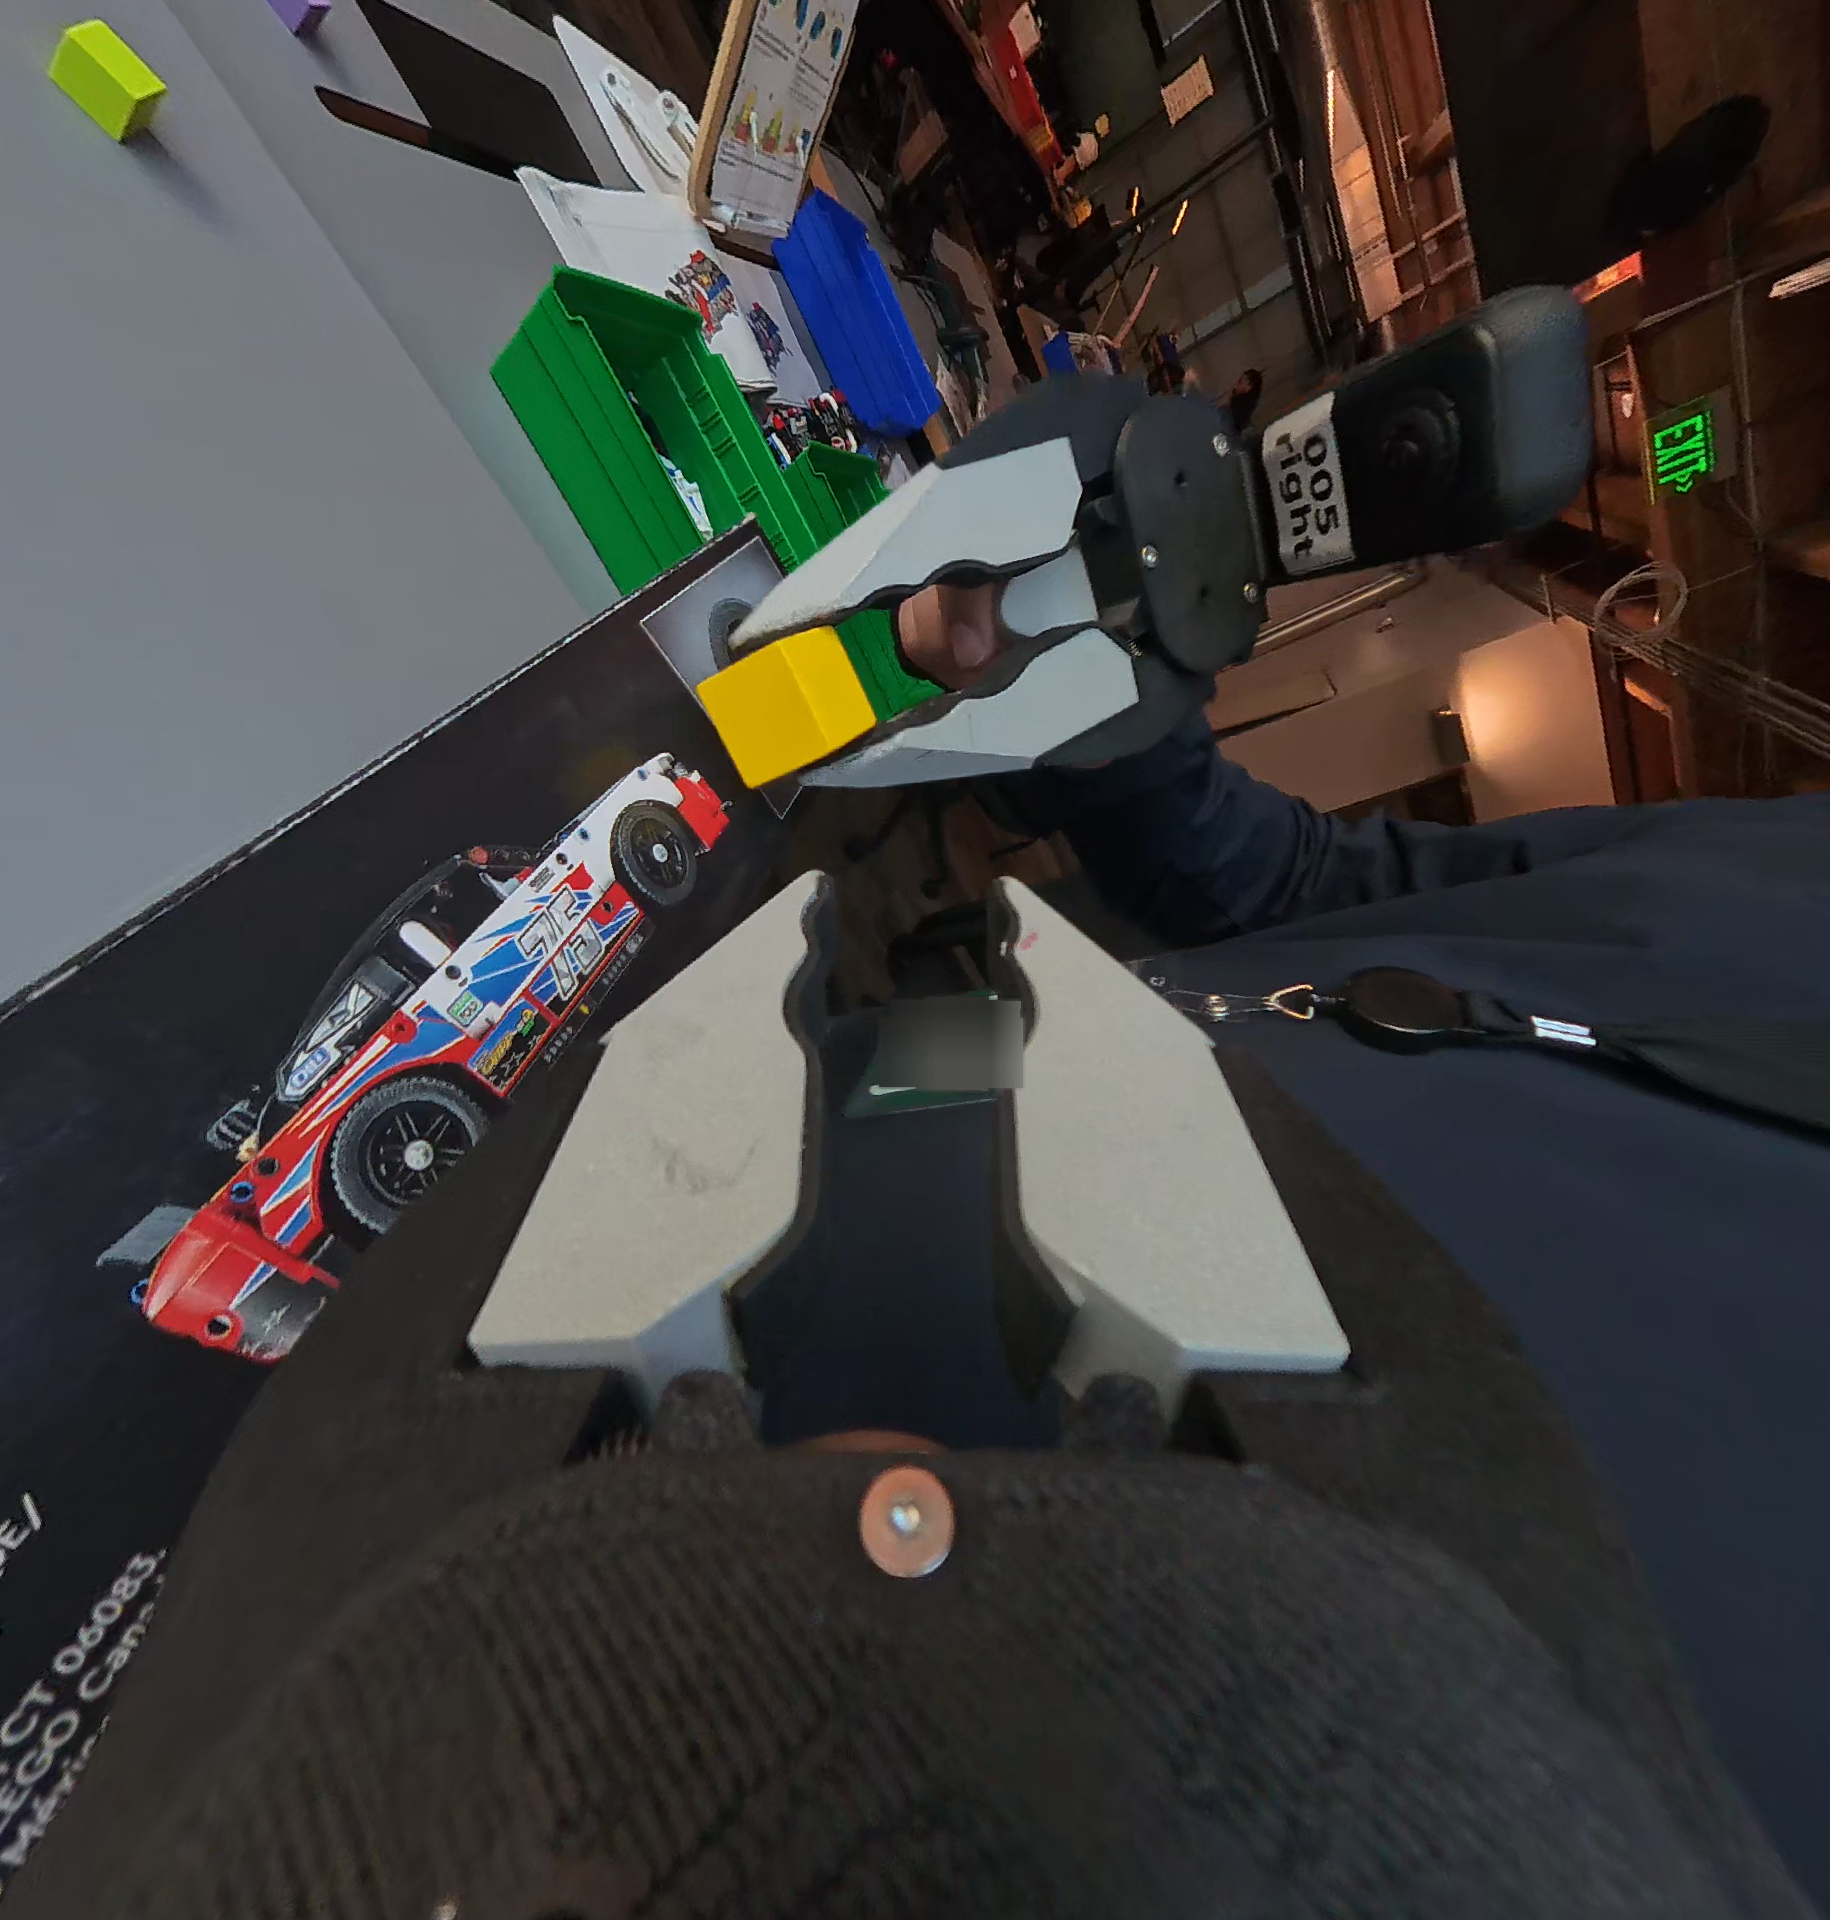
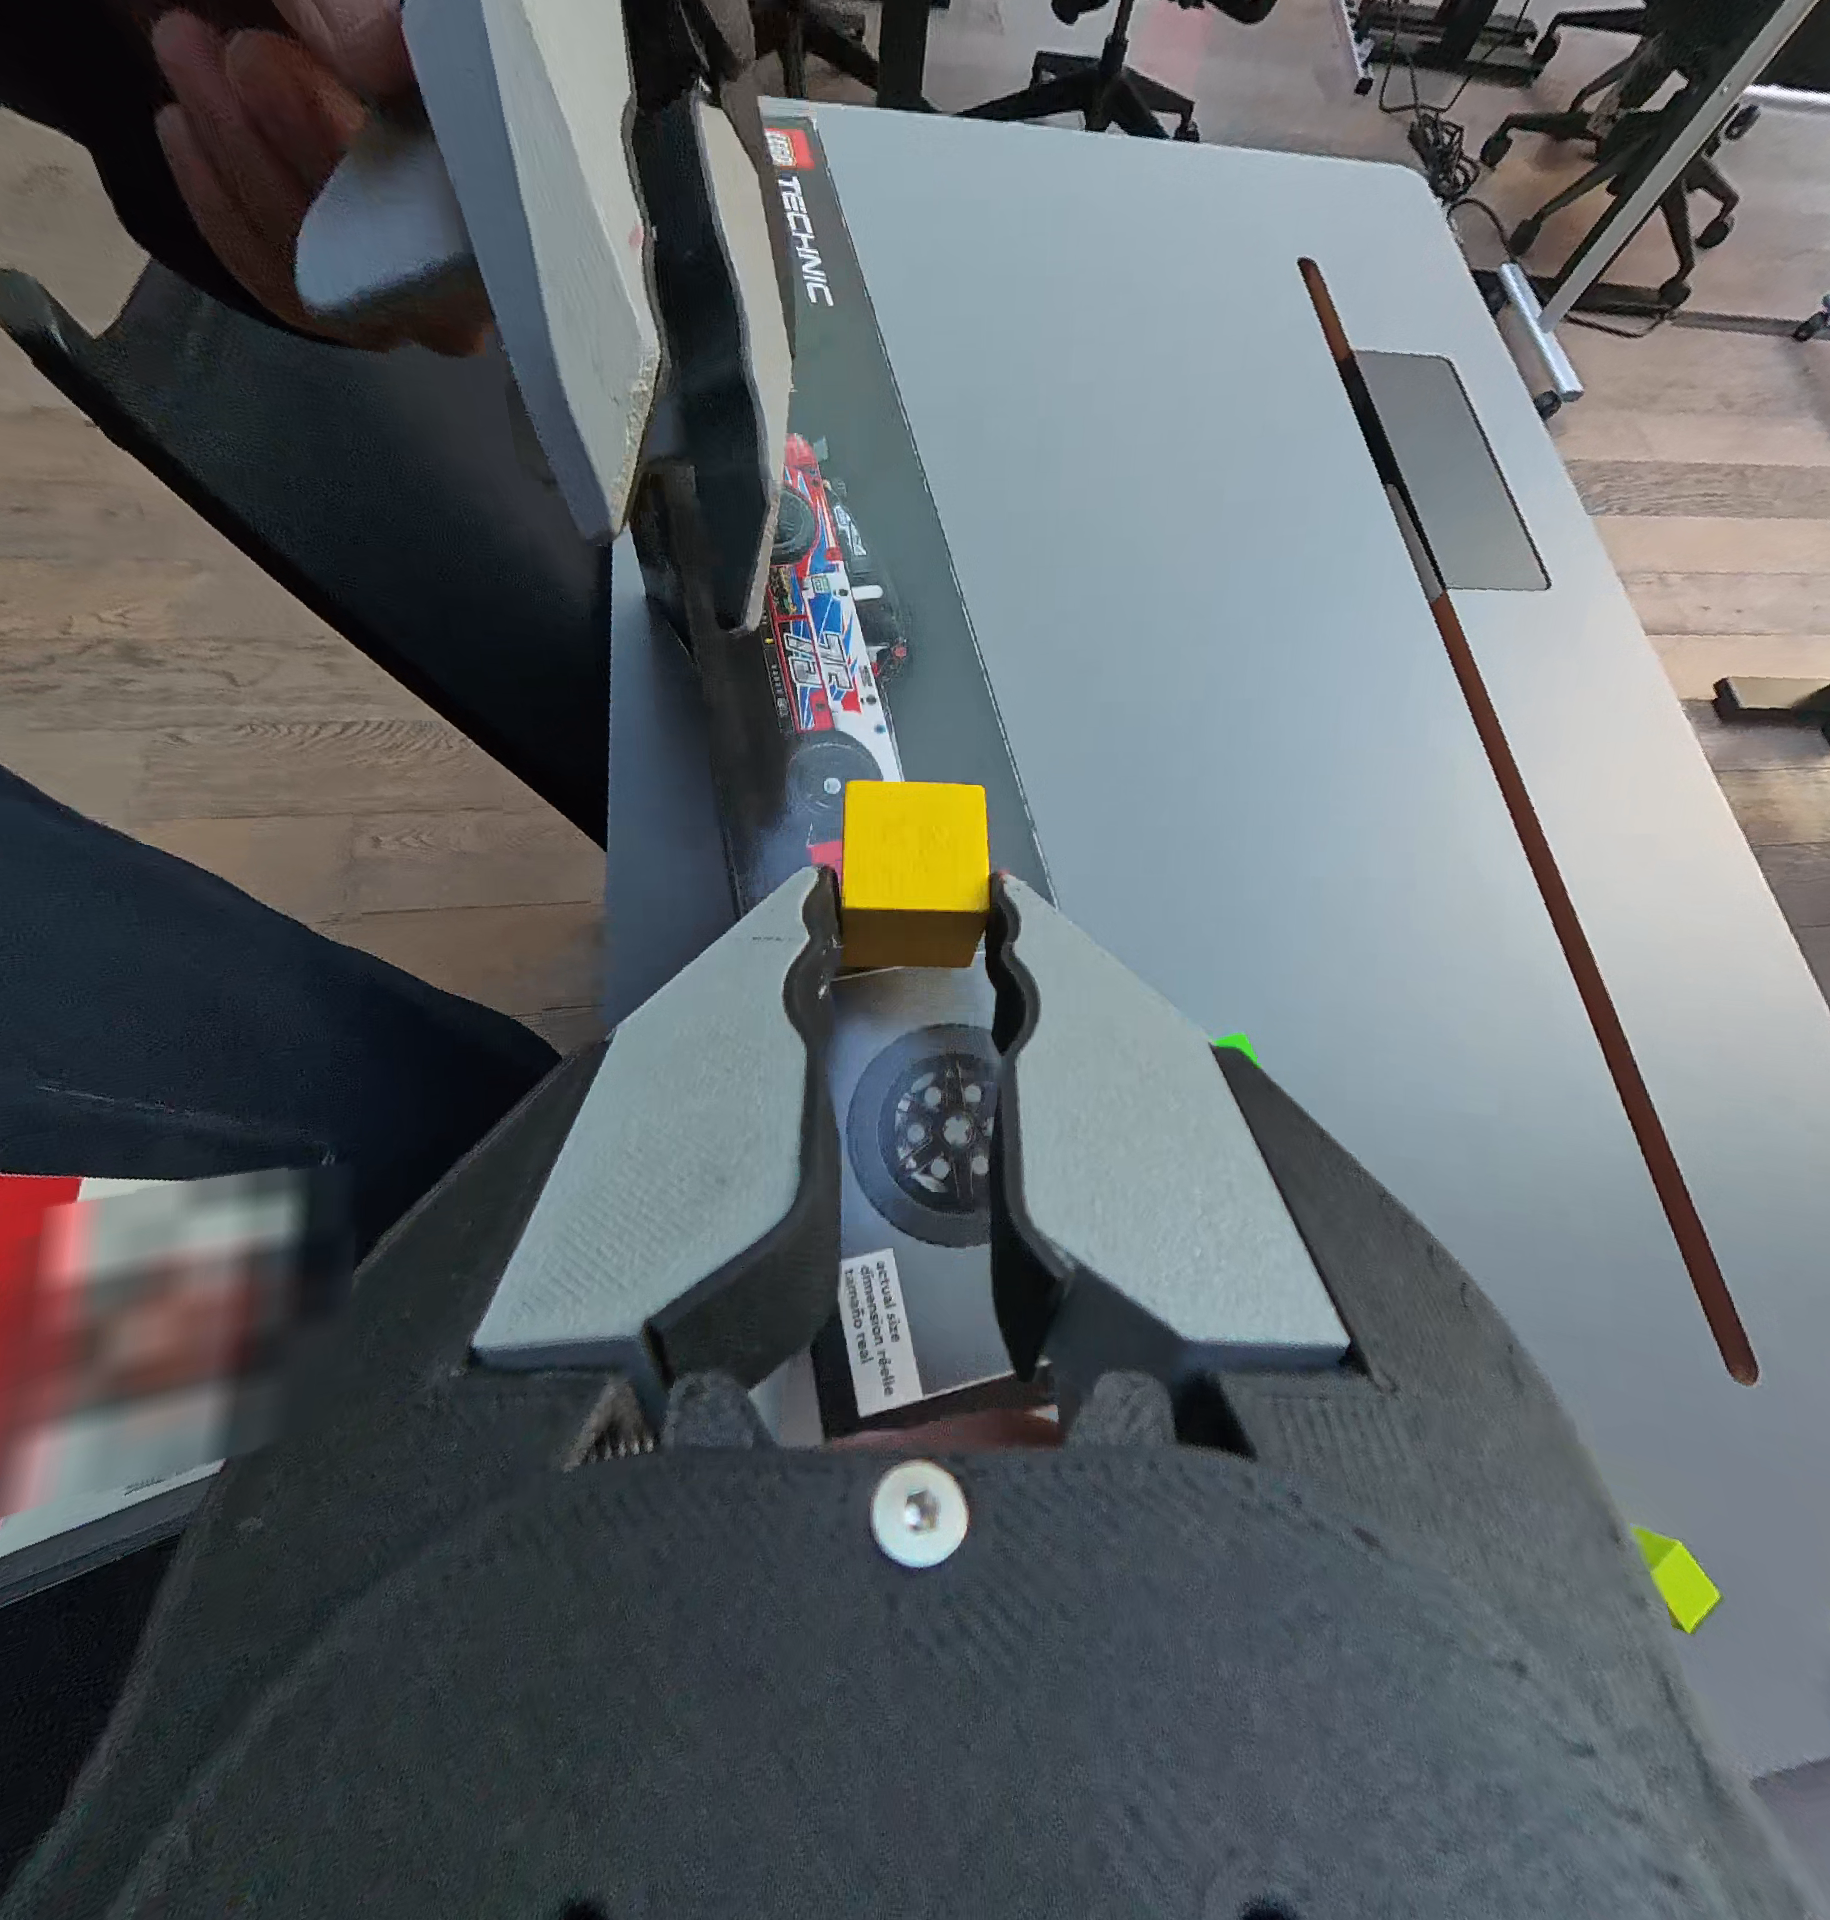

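Right claw [image 2: 911, 914] pads clamp yellow cube [image 2: 913, 868], held over box [image 2: 942, 582] end on grey bench [image 2: 1202, 623]. Left claw [image 1: 911, 914] open, bare, beside box's near edge.

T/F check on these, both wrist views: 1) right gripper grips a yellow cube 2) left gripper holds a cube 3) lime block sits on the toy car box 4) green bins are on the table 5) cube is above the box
1) True: the right gripper pinches the yellow cube.
2) False: the left gripper is open with nothing between its fingers.
3) False: the lime block lies on the grey table, away from the toy car box.
4) True: green bins.
5) True: it hangs over the box's end.
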Motion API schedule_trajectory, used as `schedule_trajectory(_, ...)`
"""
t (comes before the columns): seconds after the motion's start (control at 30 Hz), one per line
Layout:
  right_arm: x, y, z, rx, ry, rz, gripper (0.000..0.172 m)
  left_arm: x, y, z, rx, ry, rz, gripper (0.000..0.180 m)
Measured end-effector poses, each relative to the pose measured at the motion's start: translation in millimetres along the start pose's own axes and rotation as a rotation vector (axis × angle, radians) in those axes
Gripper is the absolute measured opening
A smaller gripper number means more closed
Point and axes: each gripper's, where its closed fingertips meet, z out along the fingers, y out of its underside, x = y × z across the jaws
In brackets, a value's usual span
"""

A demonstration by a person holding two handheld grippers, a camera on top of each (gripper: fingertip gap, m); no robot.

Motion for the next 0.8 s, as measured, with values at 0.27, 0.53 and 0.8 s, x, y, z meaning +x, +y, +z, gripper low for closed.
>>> schedule_trajectory(0.27,-1.5,2.2,24.2,-0.100,-0.066,0.006,0.032,-1.1,12.7,-14.6,0.012,0.022,-0.012,0.027)
schedule_trajectory(0.53,42.5,-3.2,-50.2,0.096,0.071,0.184,0.042,-9.8,24.5,-33.1,0.003,-0.028,0.007,0.028)
schedule_trajectory(0.8,239.5,229.2,-89.4,-0.147,0.421,0.663,0.057,-10.3,13.1,-36.5,0.141,-0.178,-0.063,0.028)
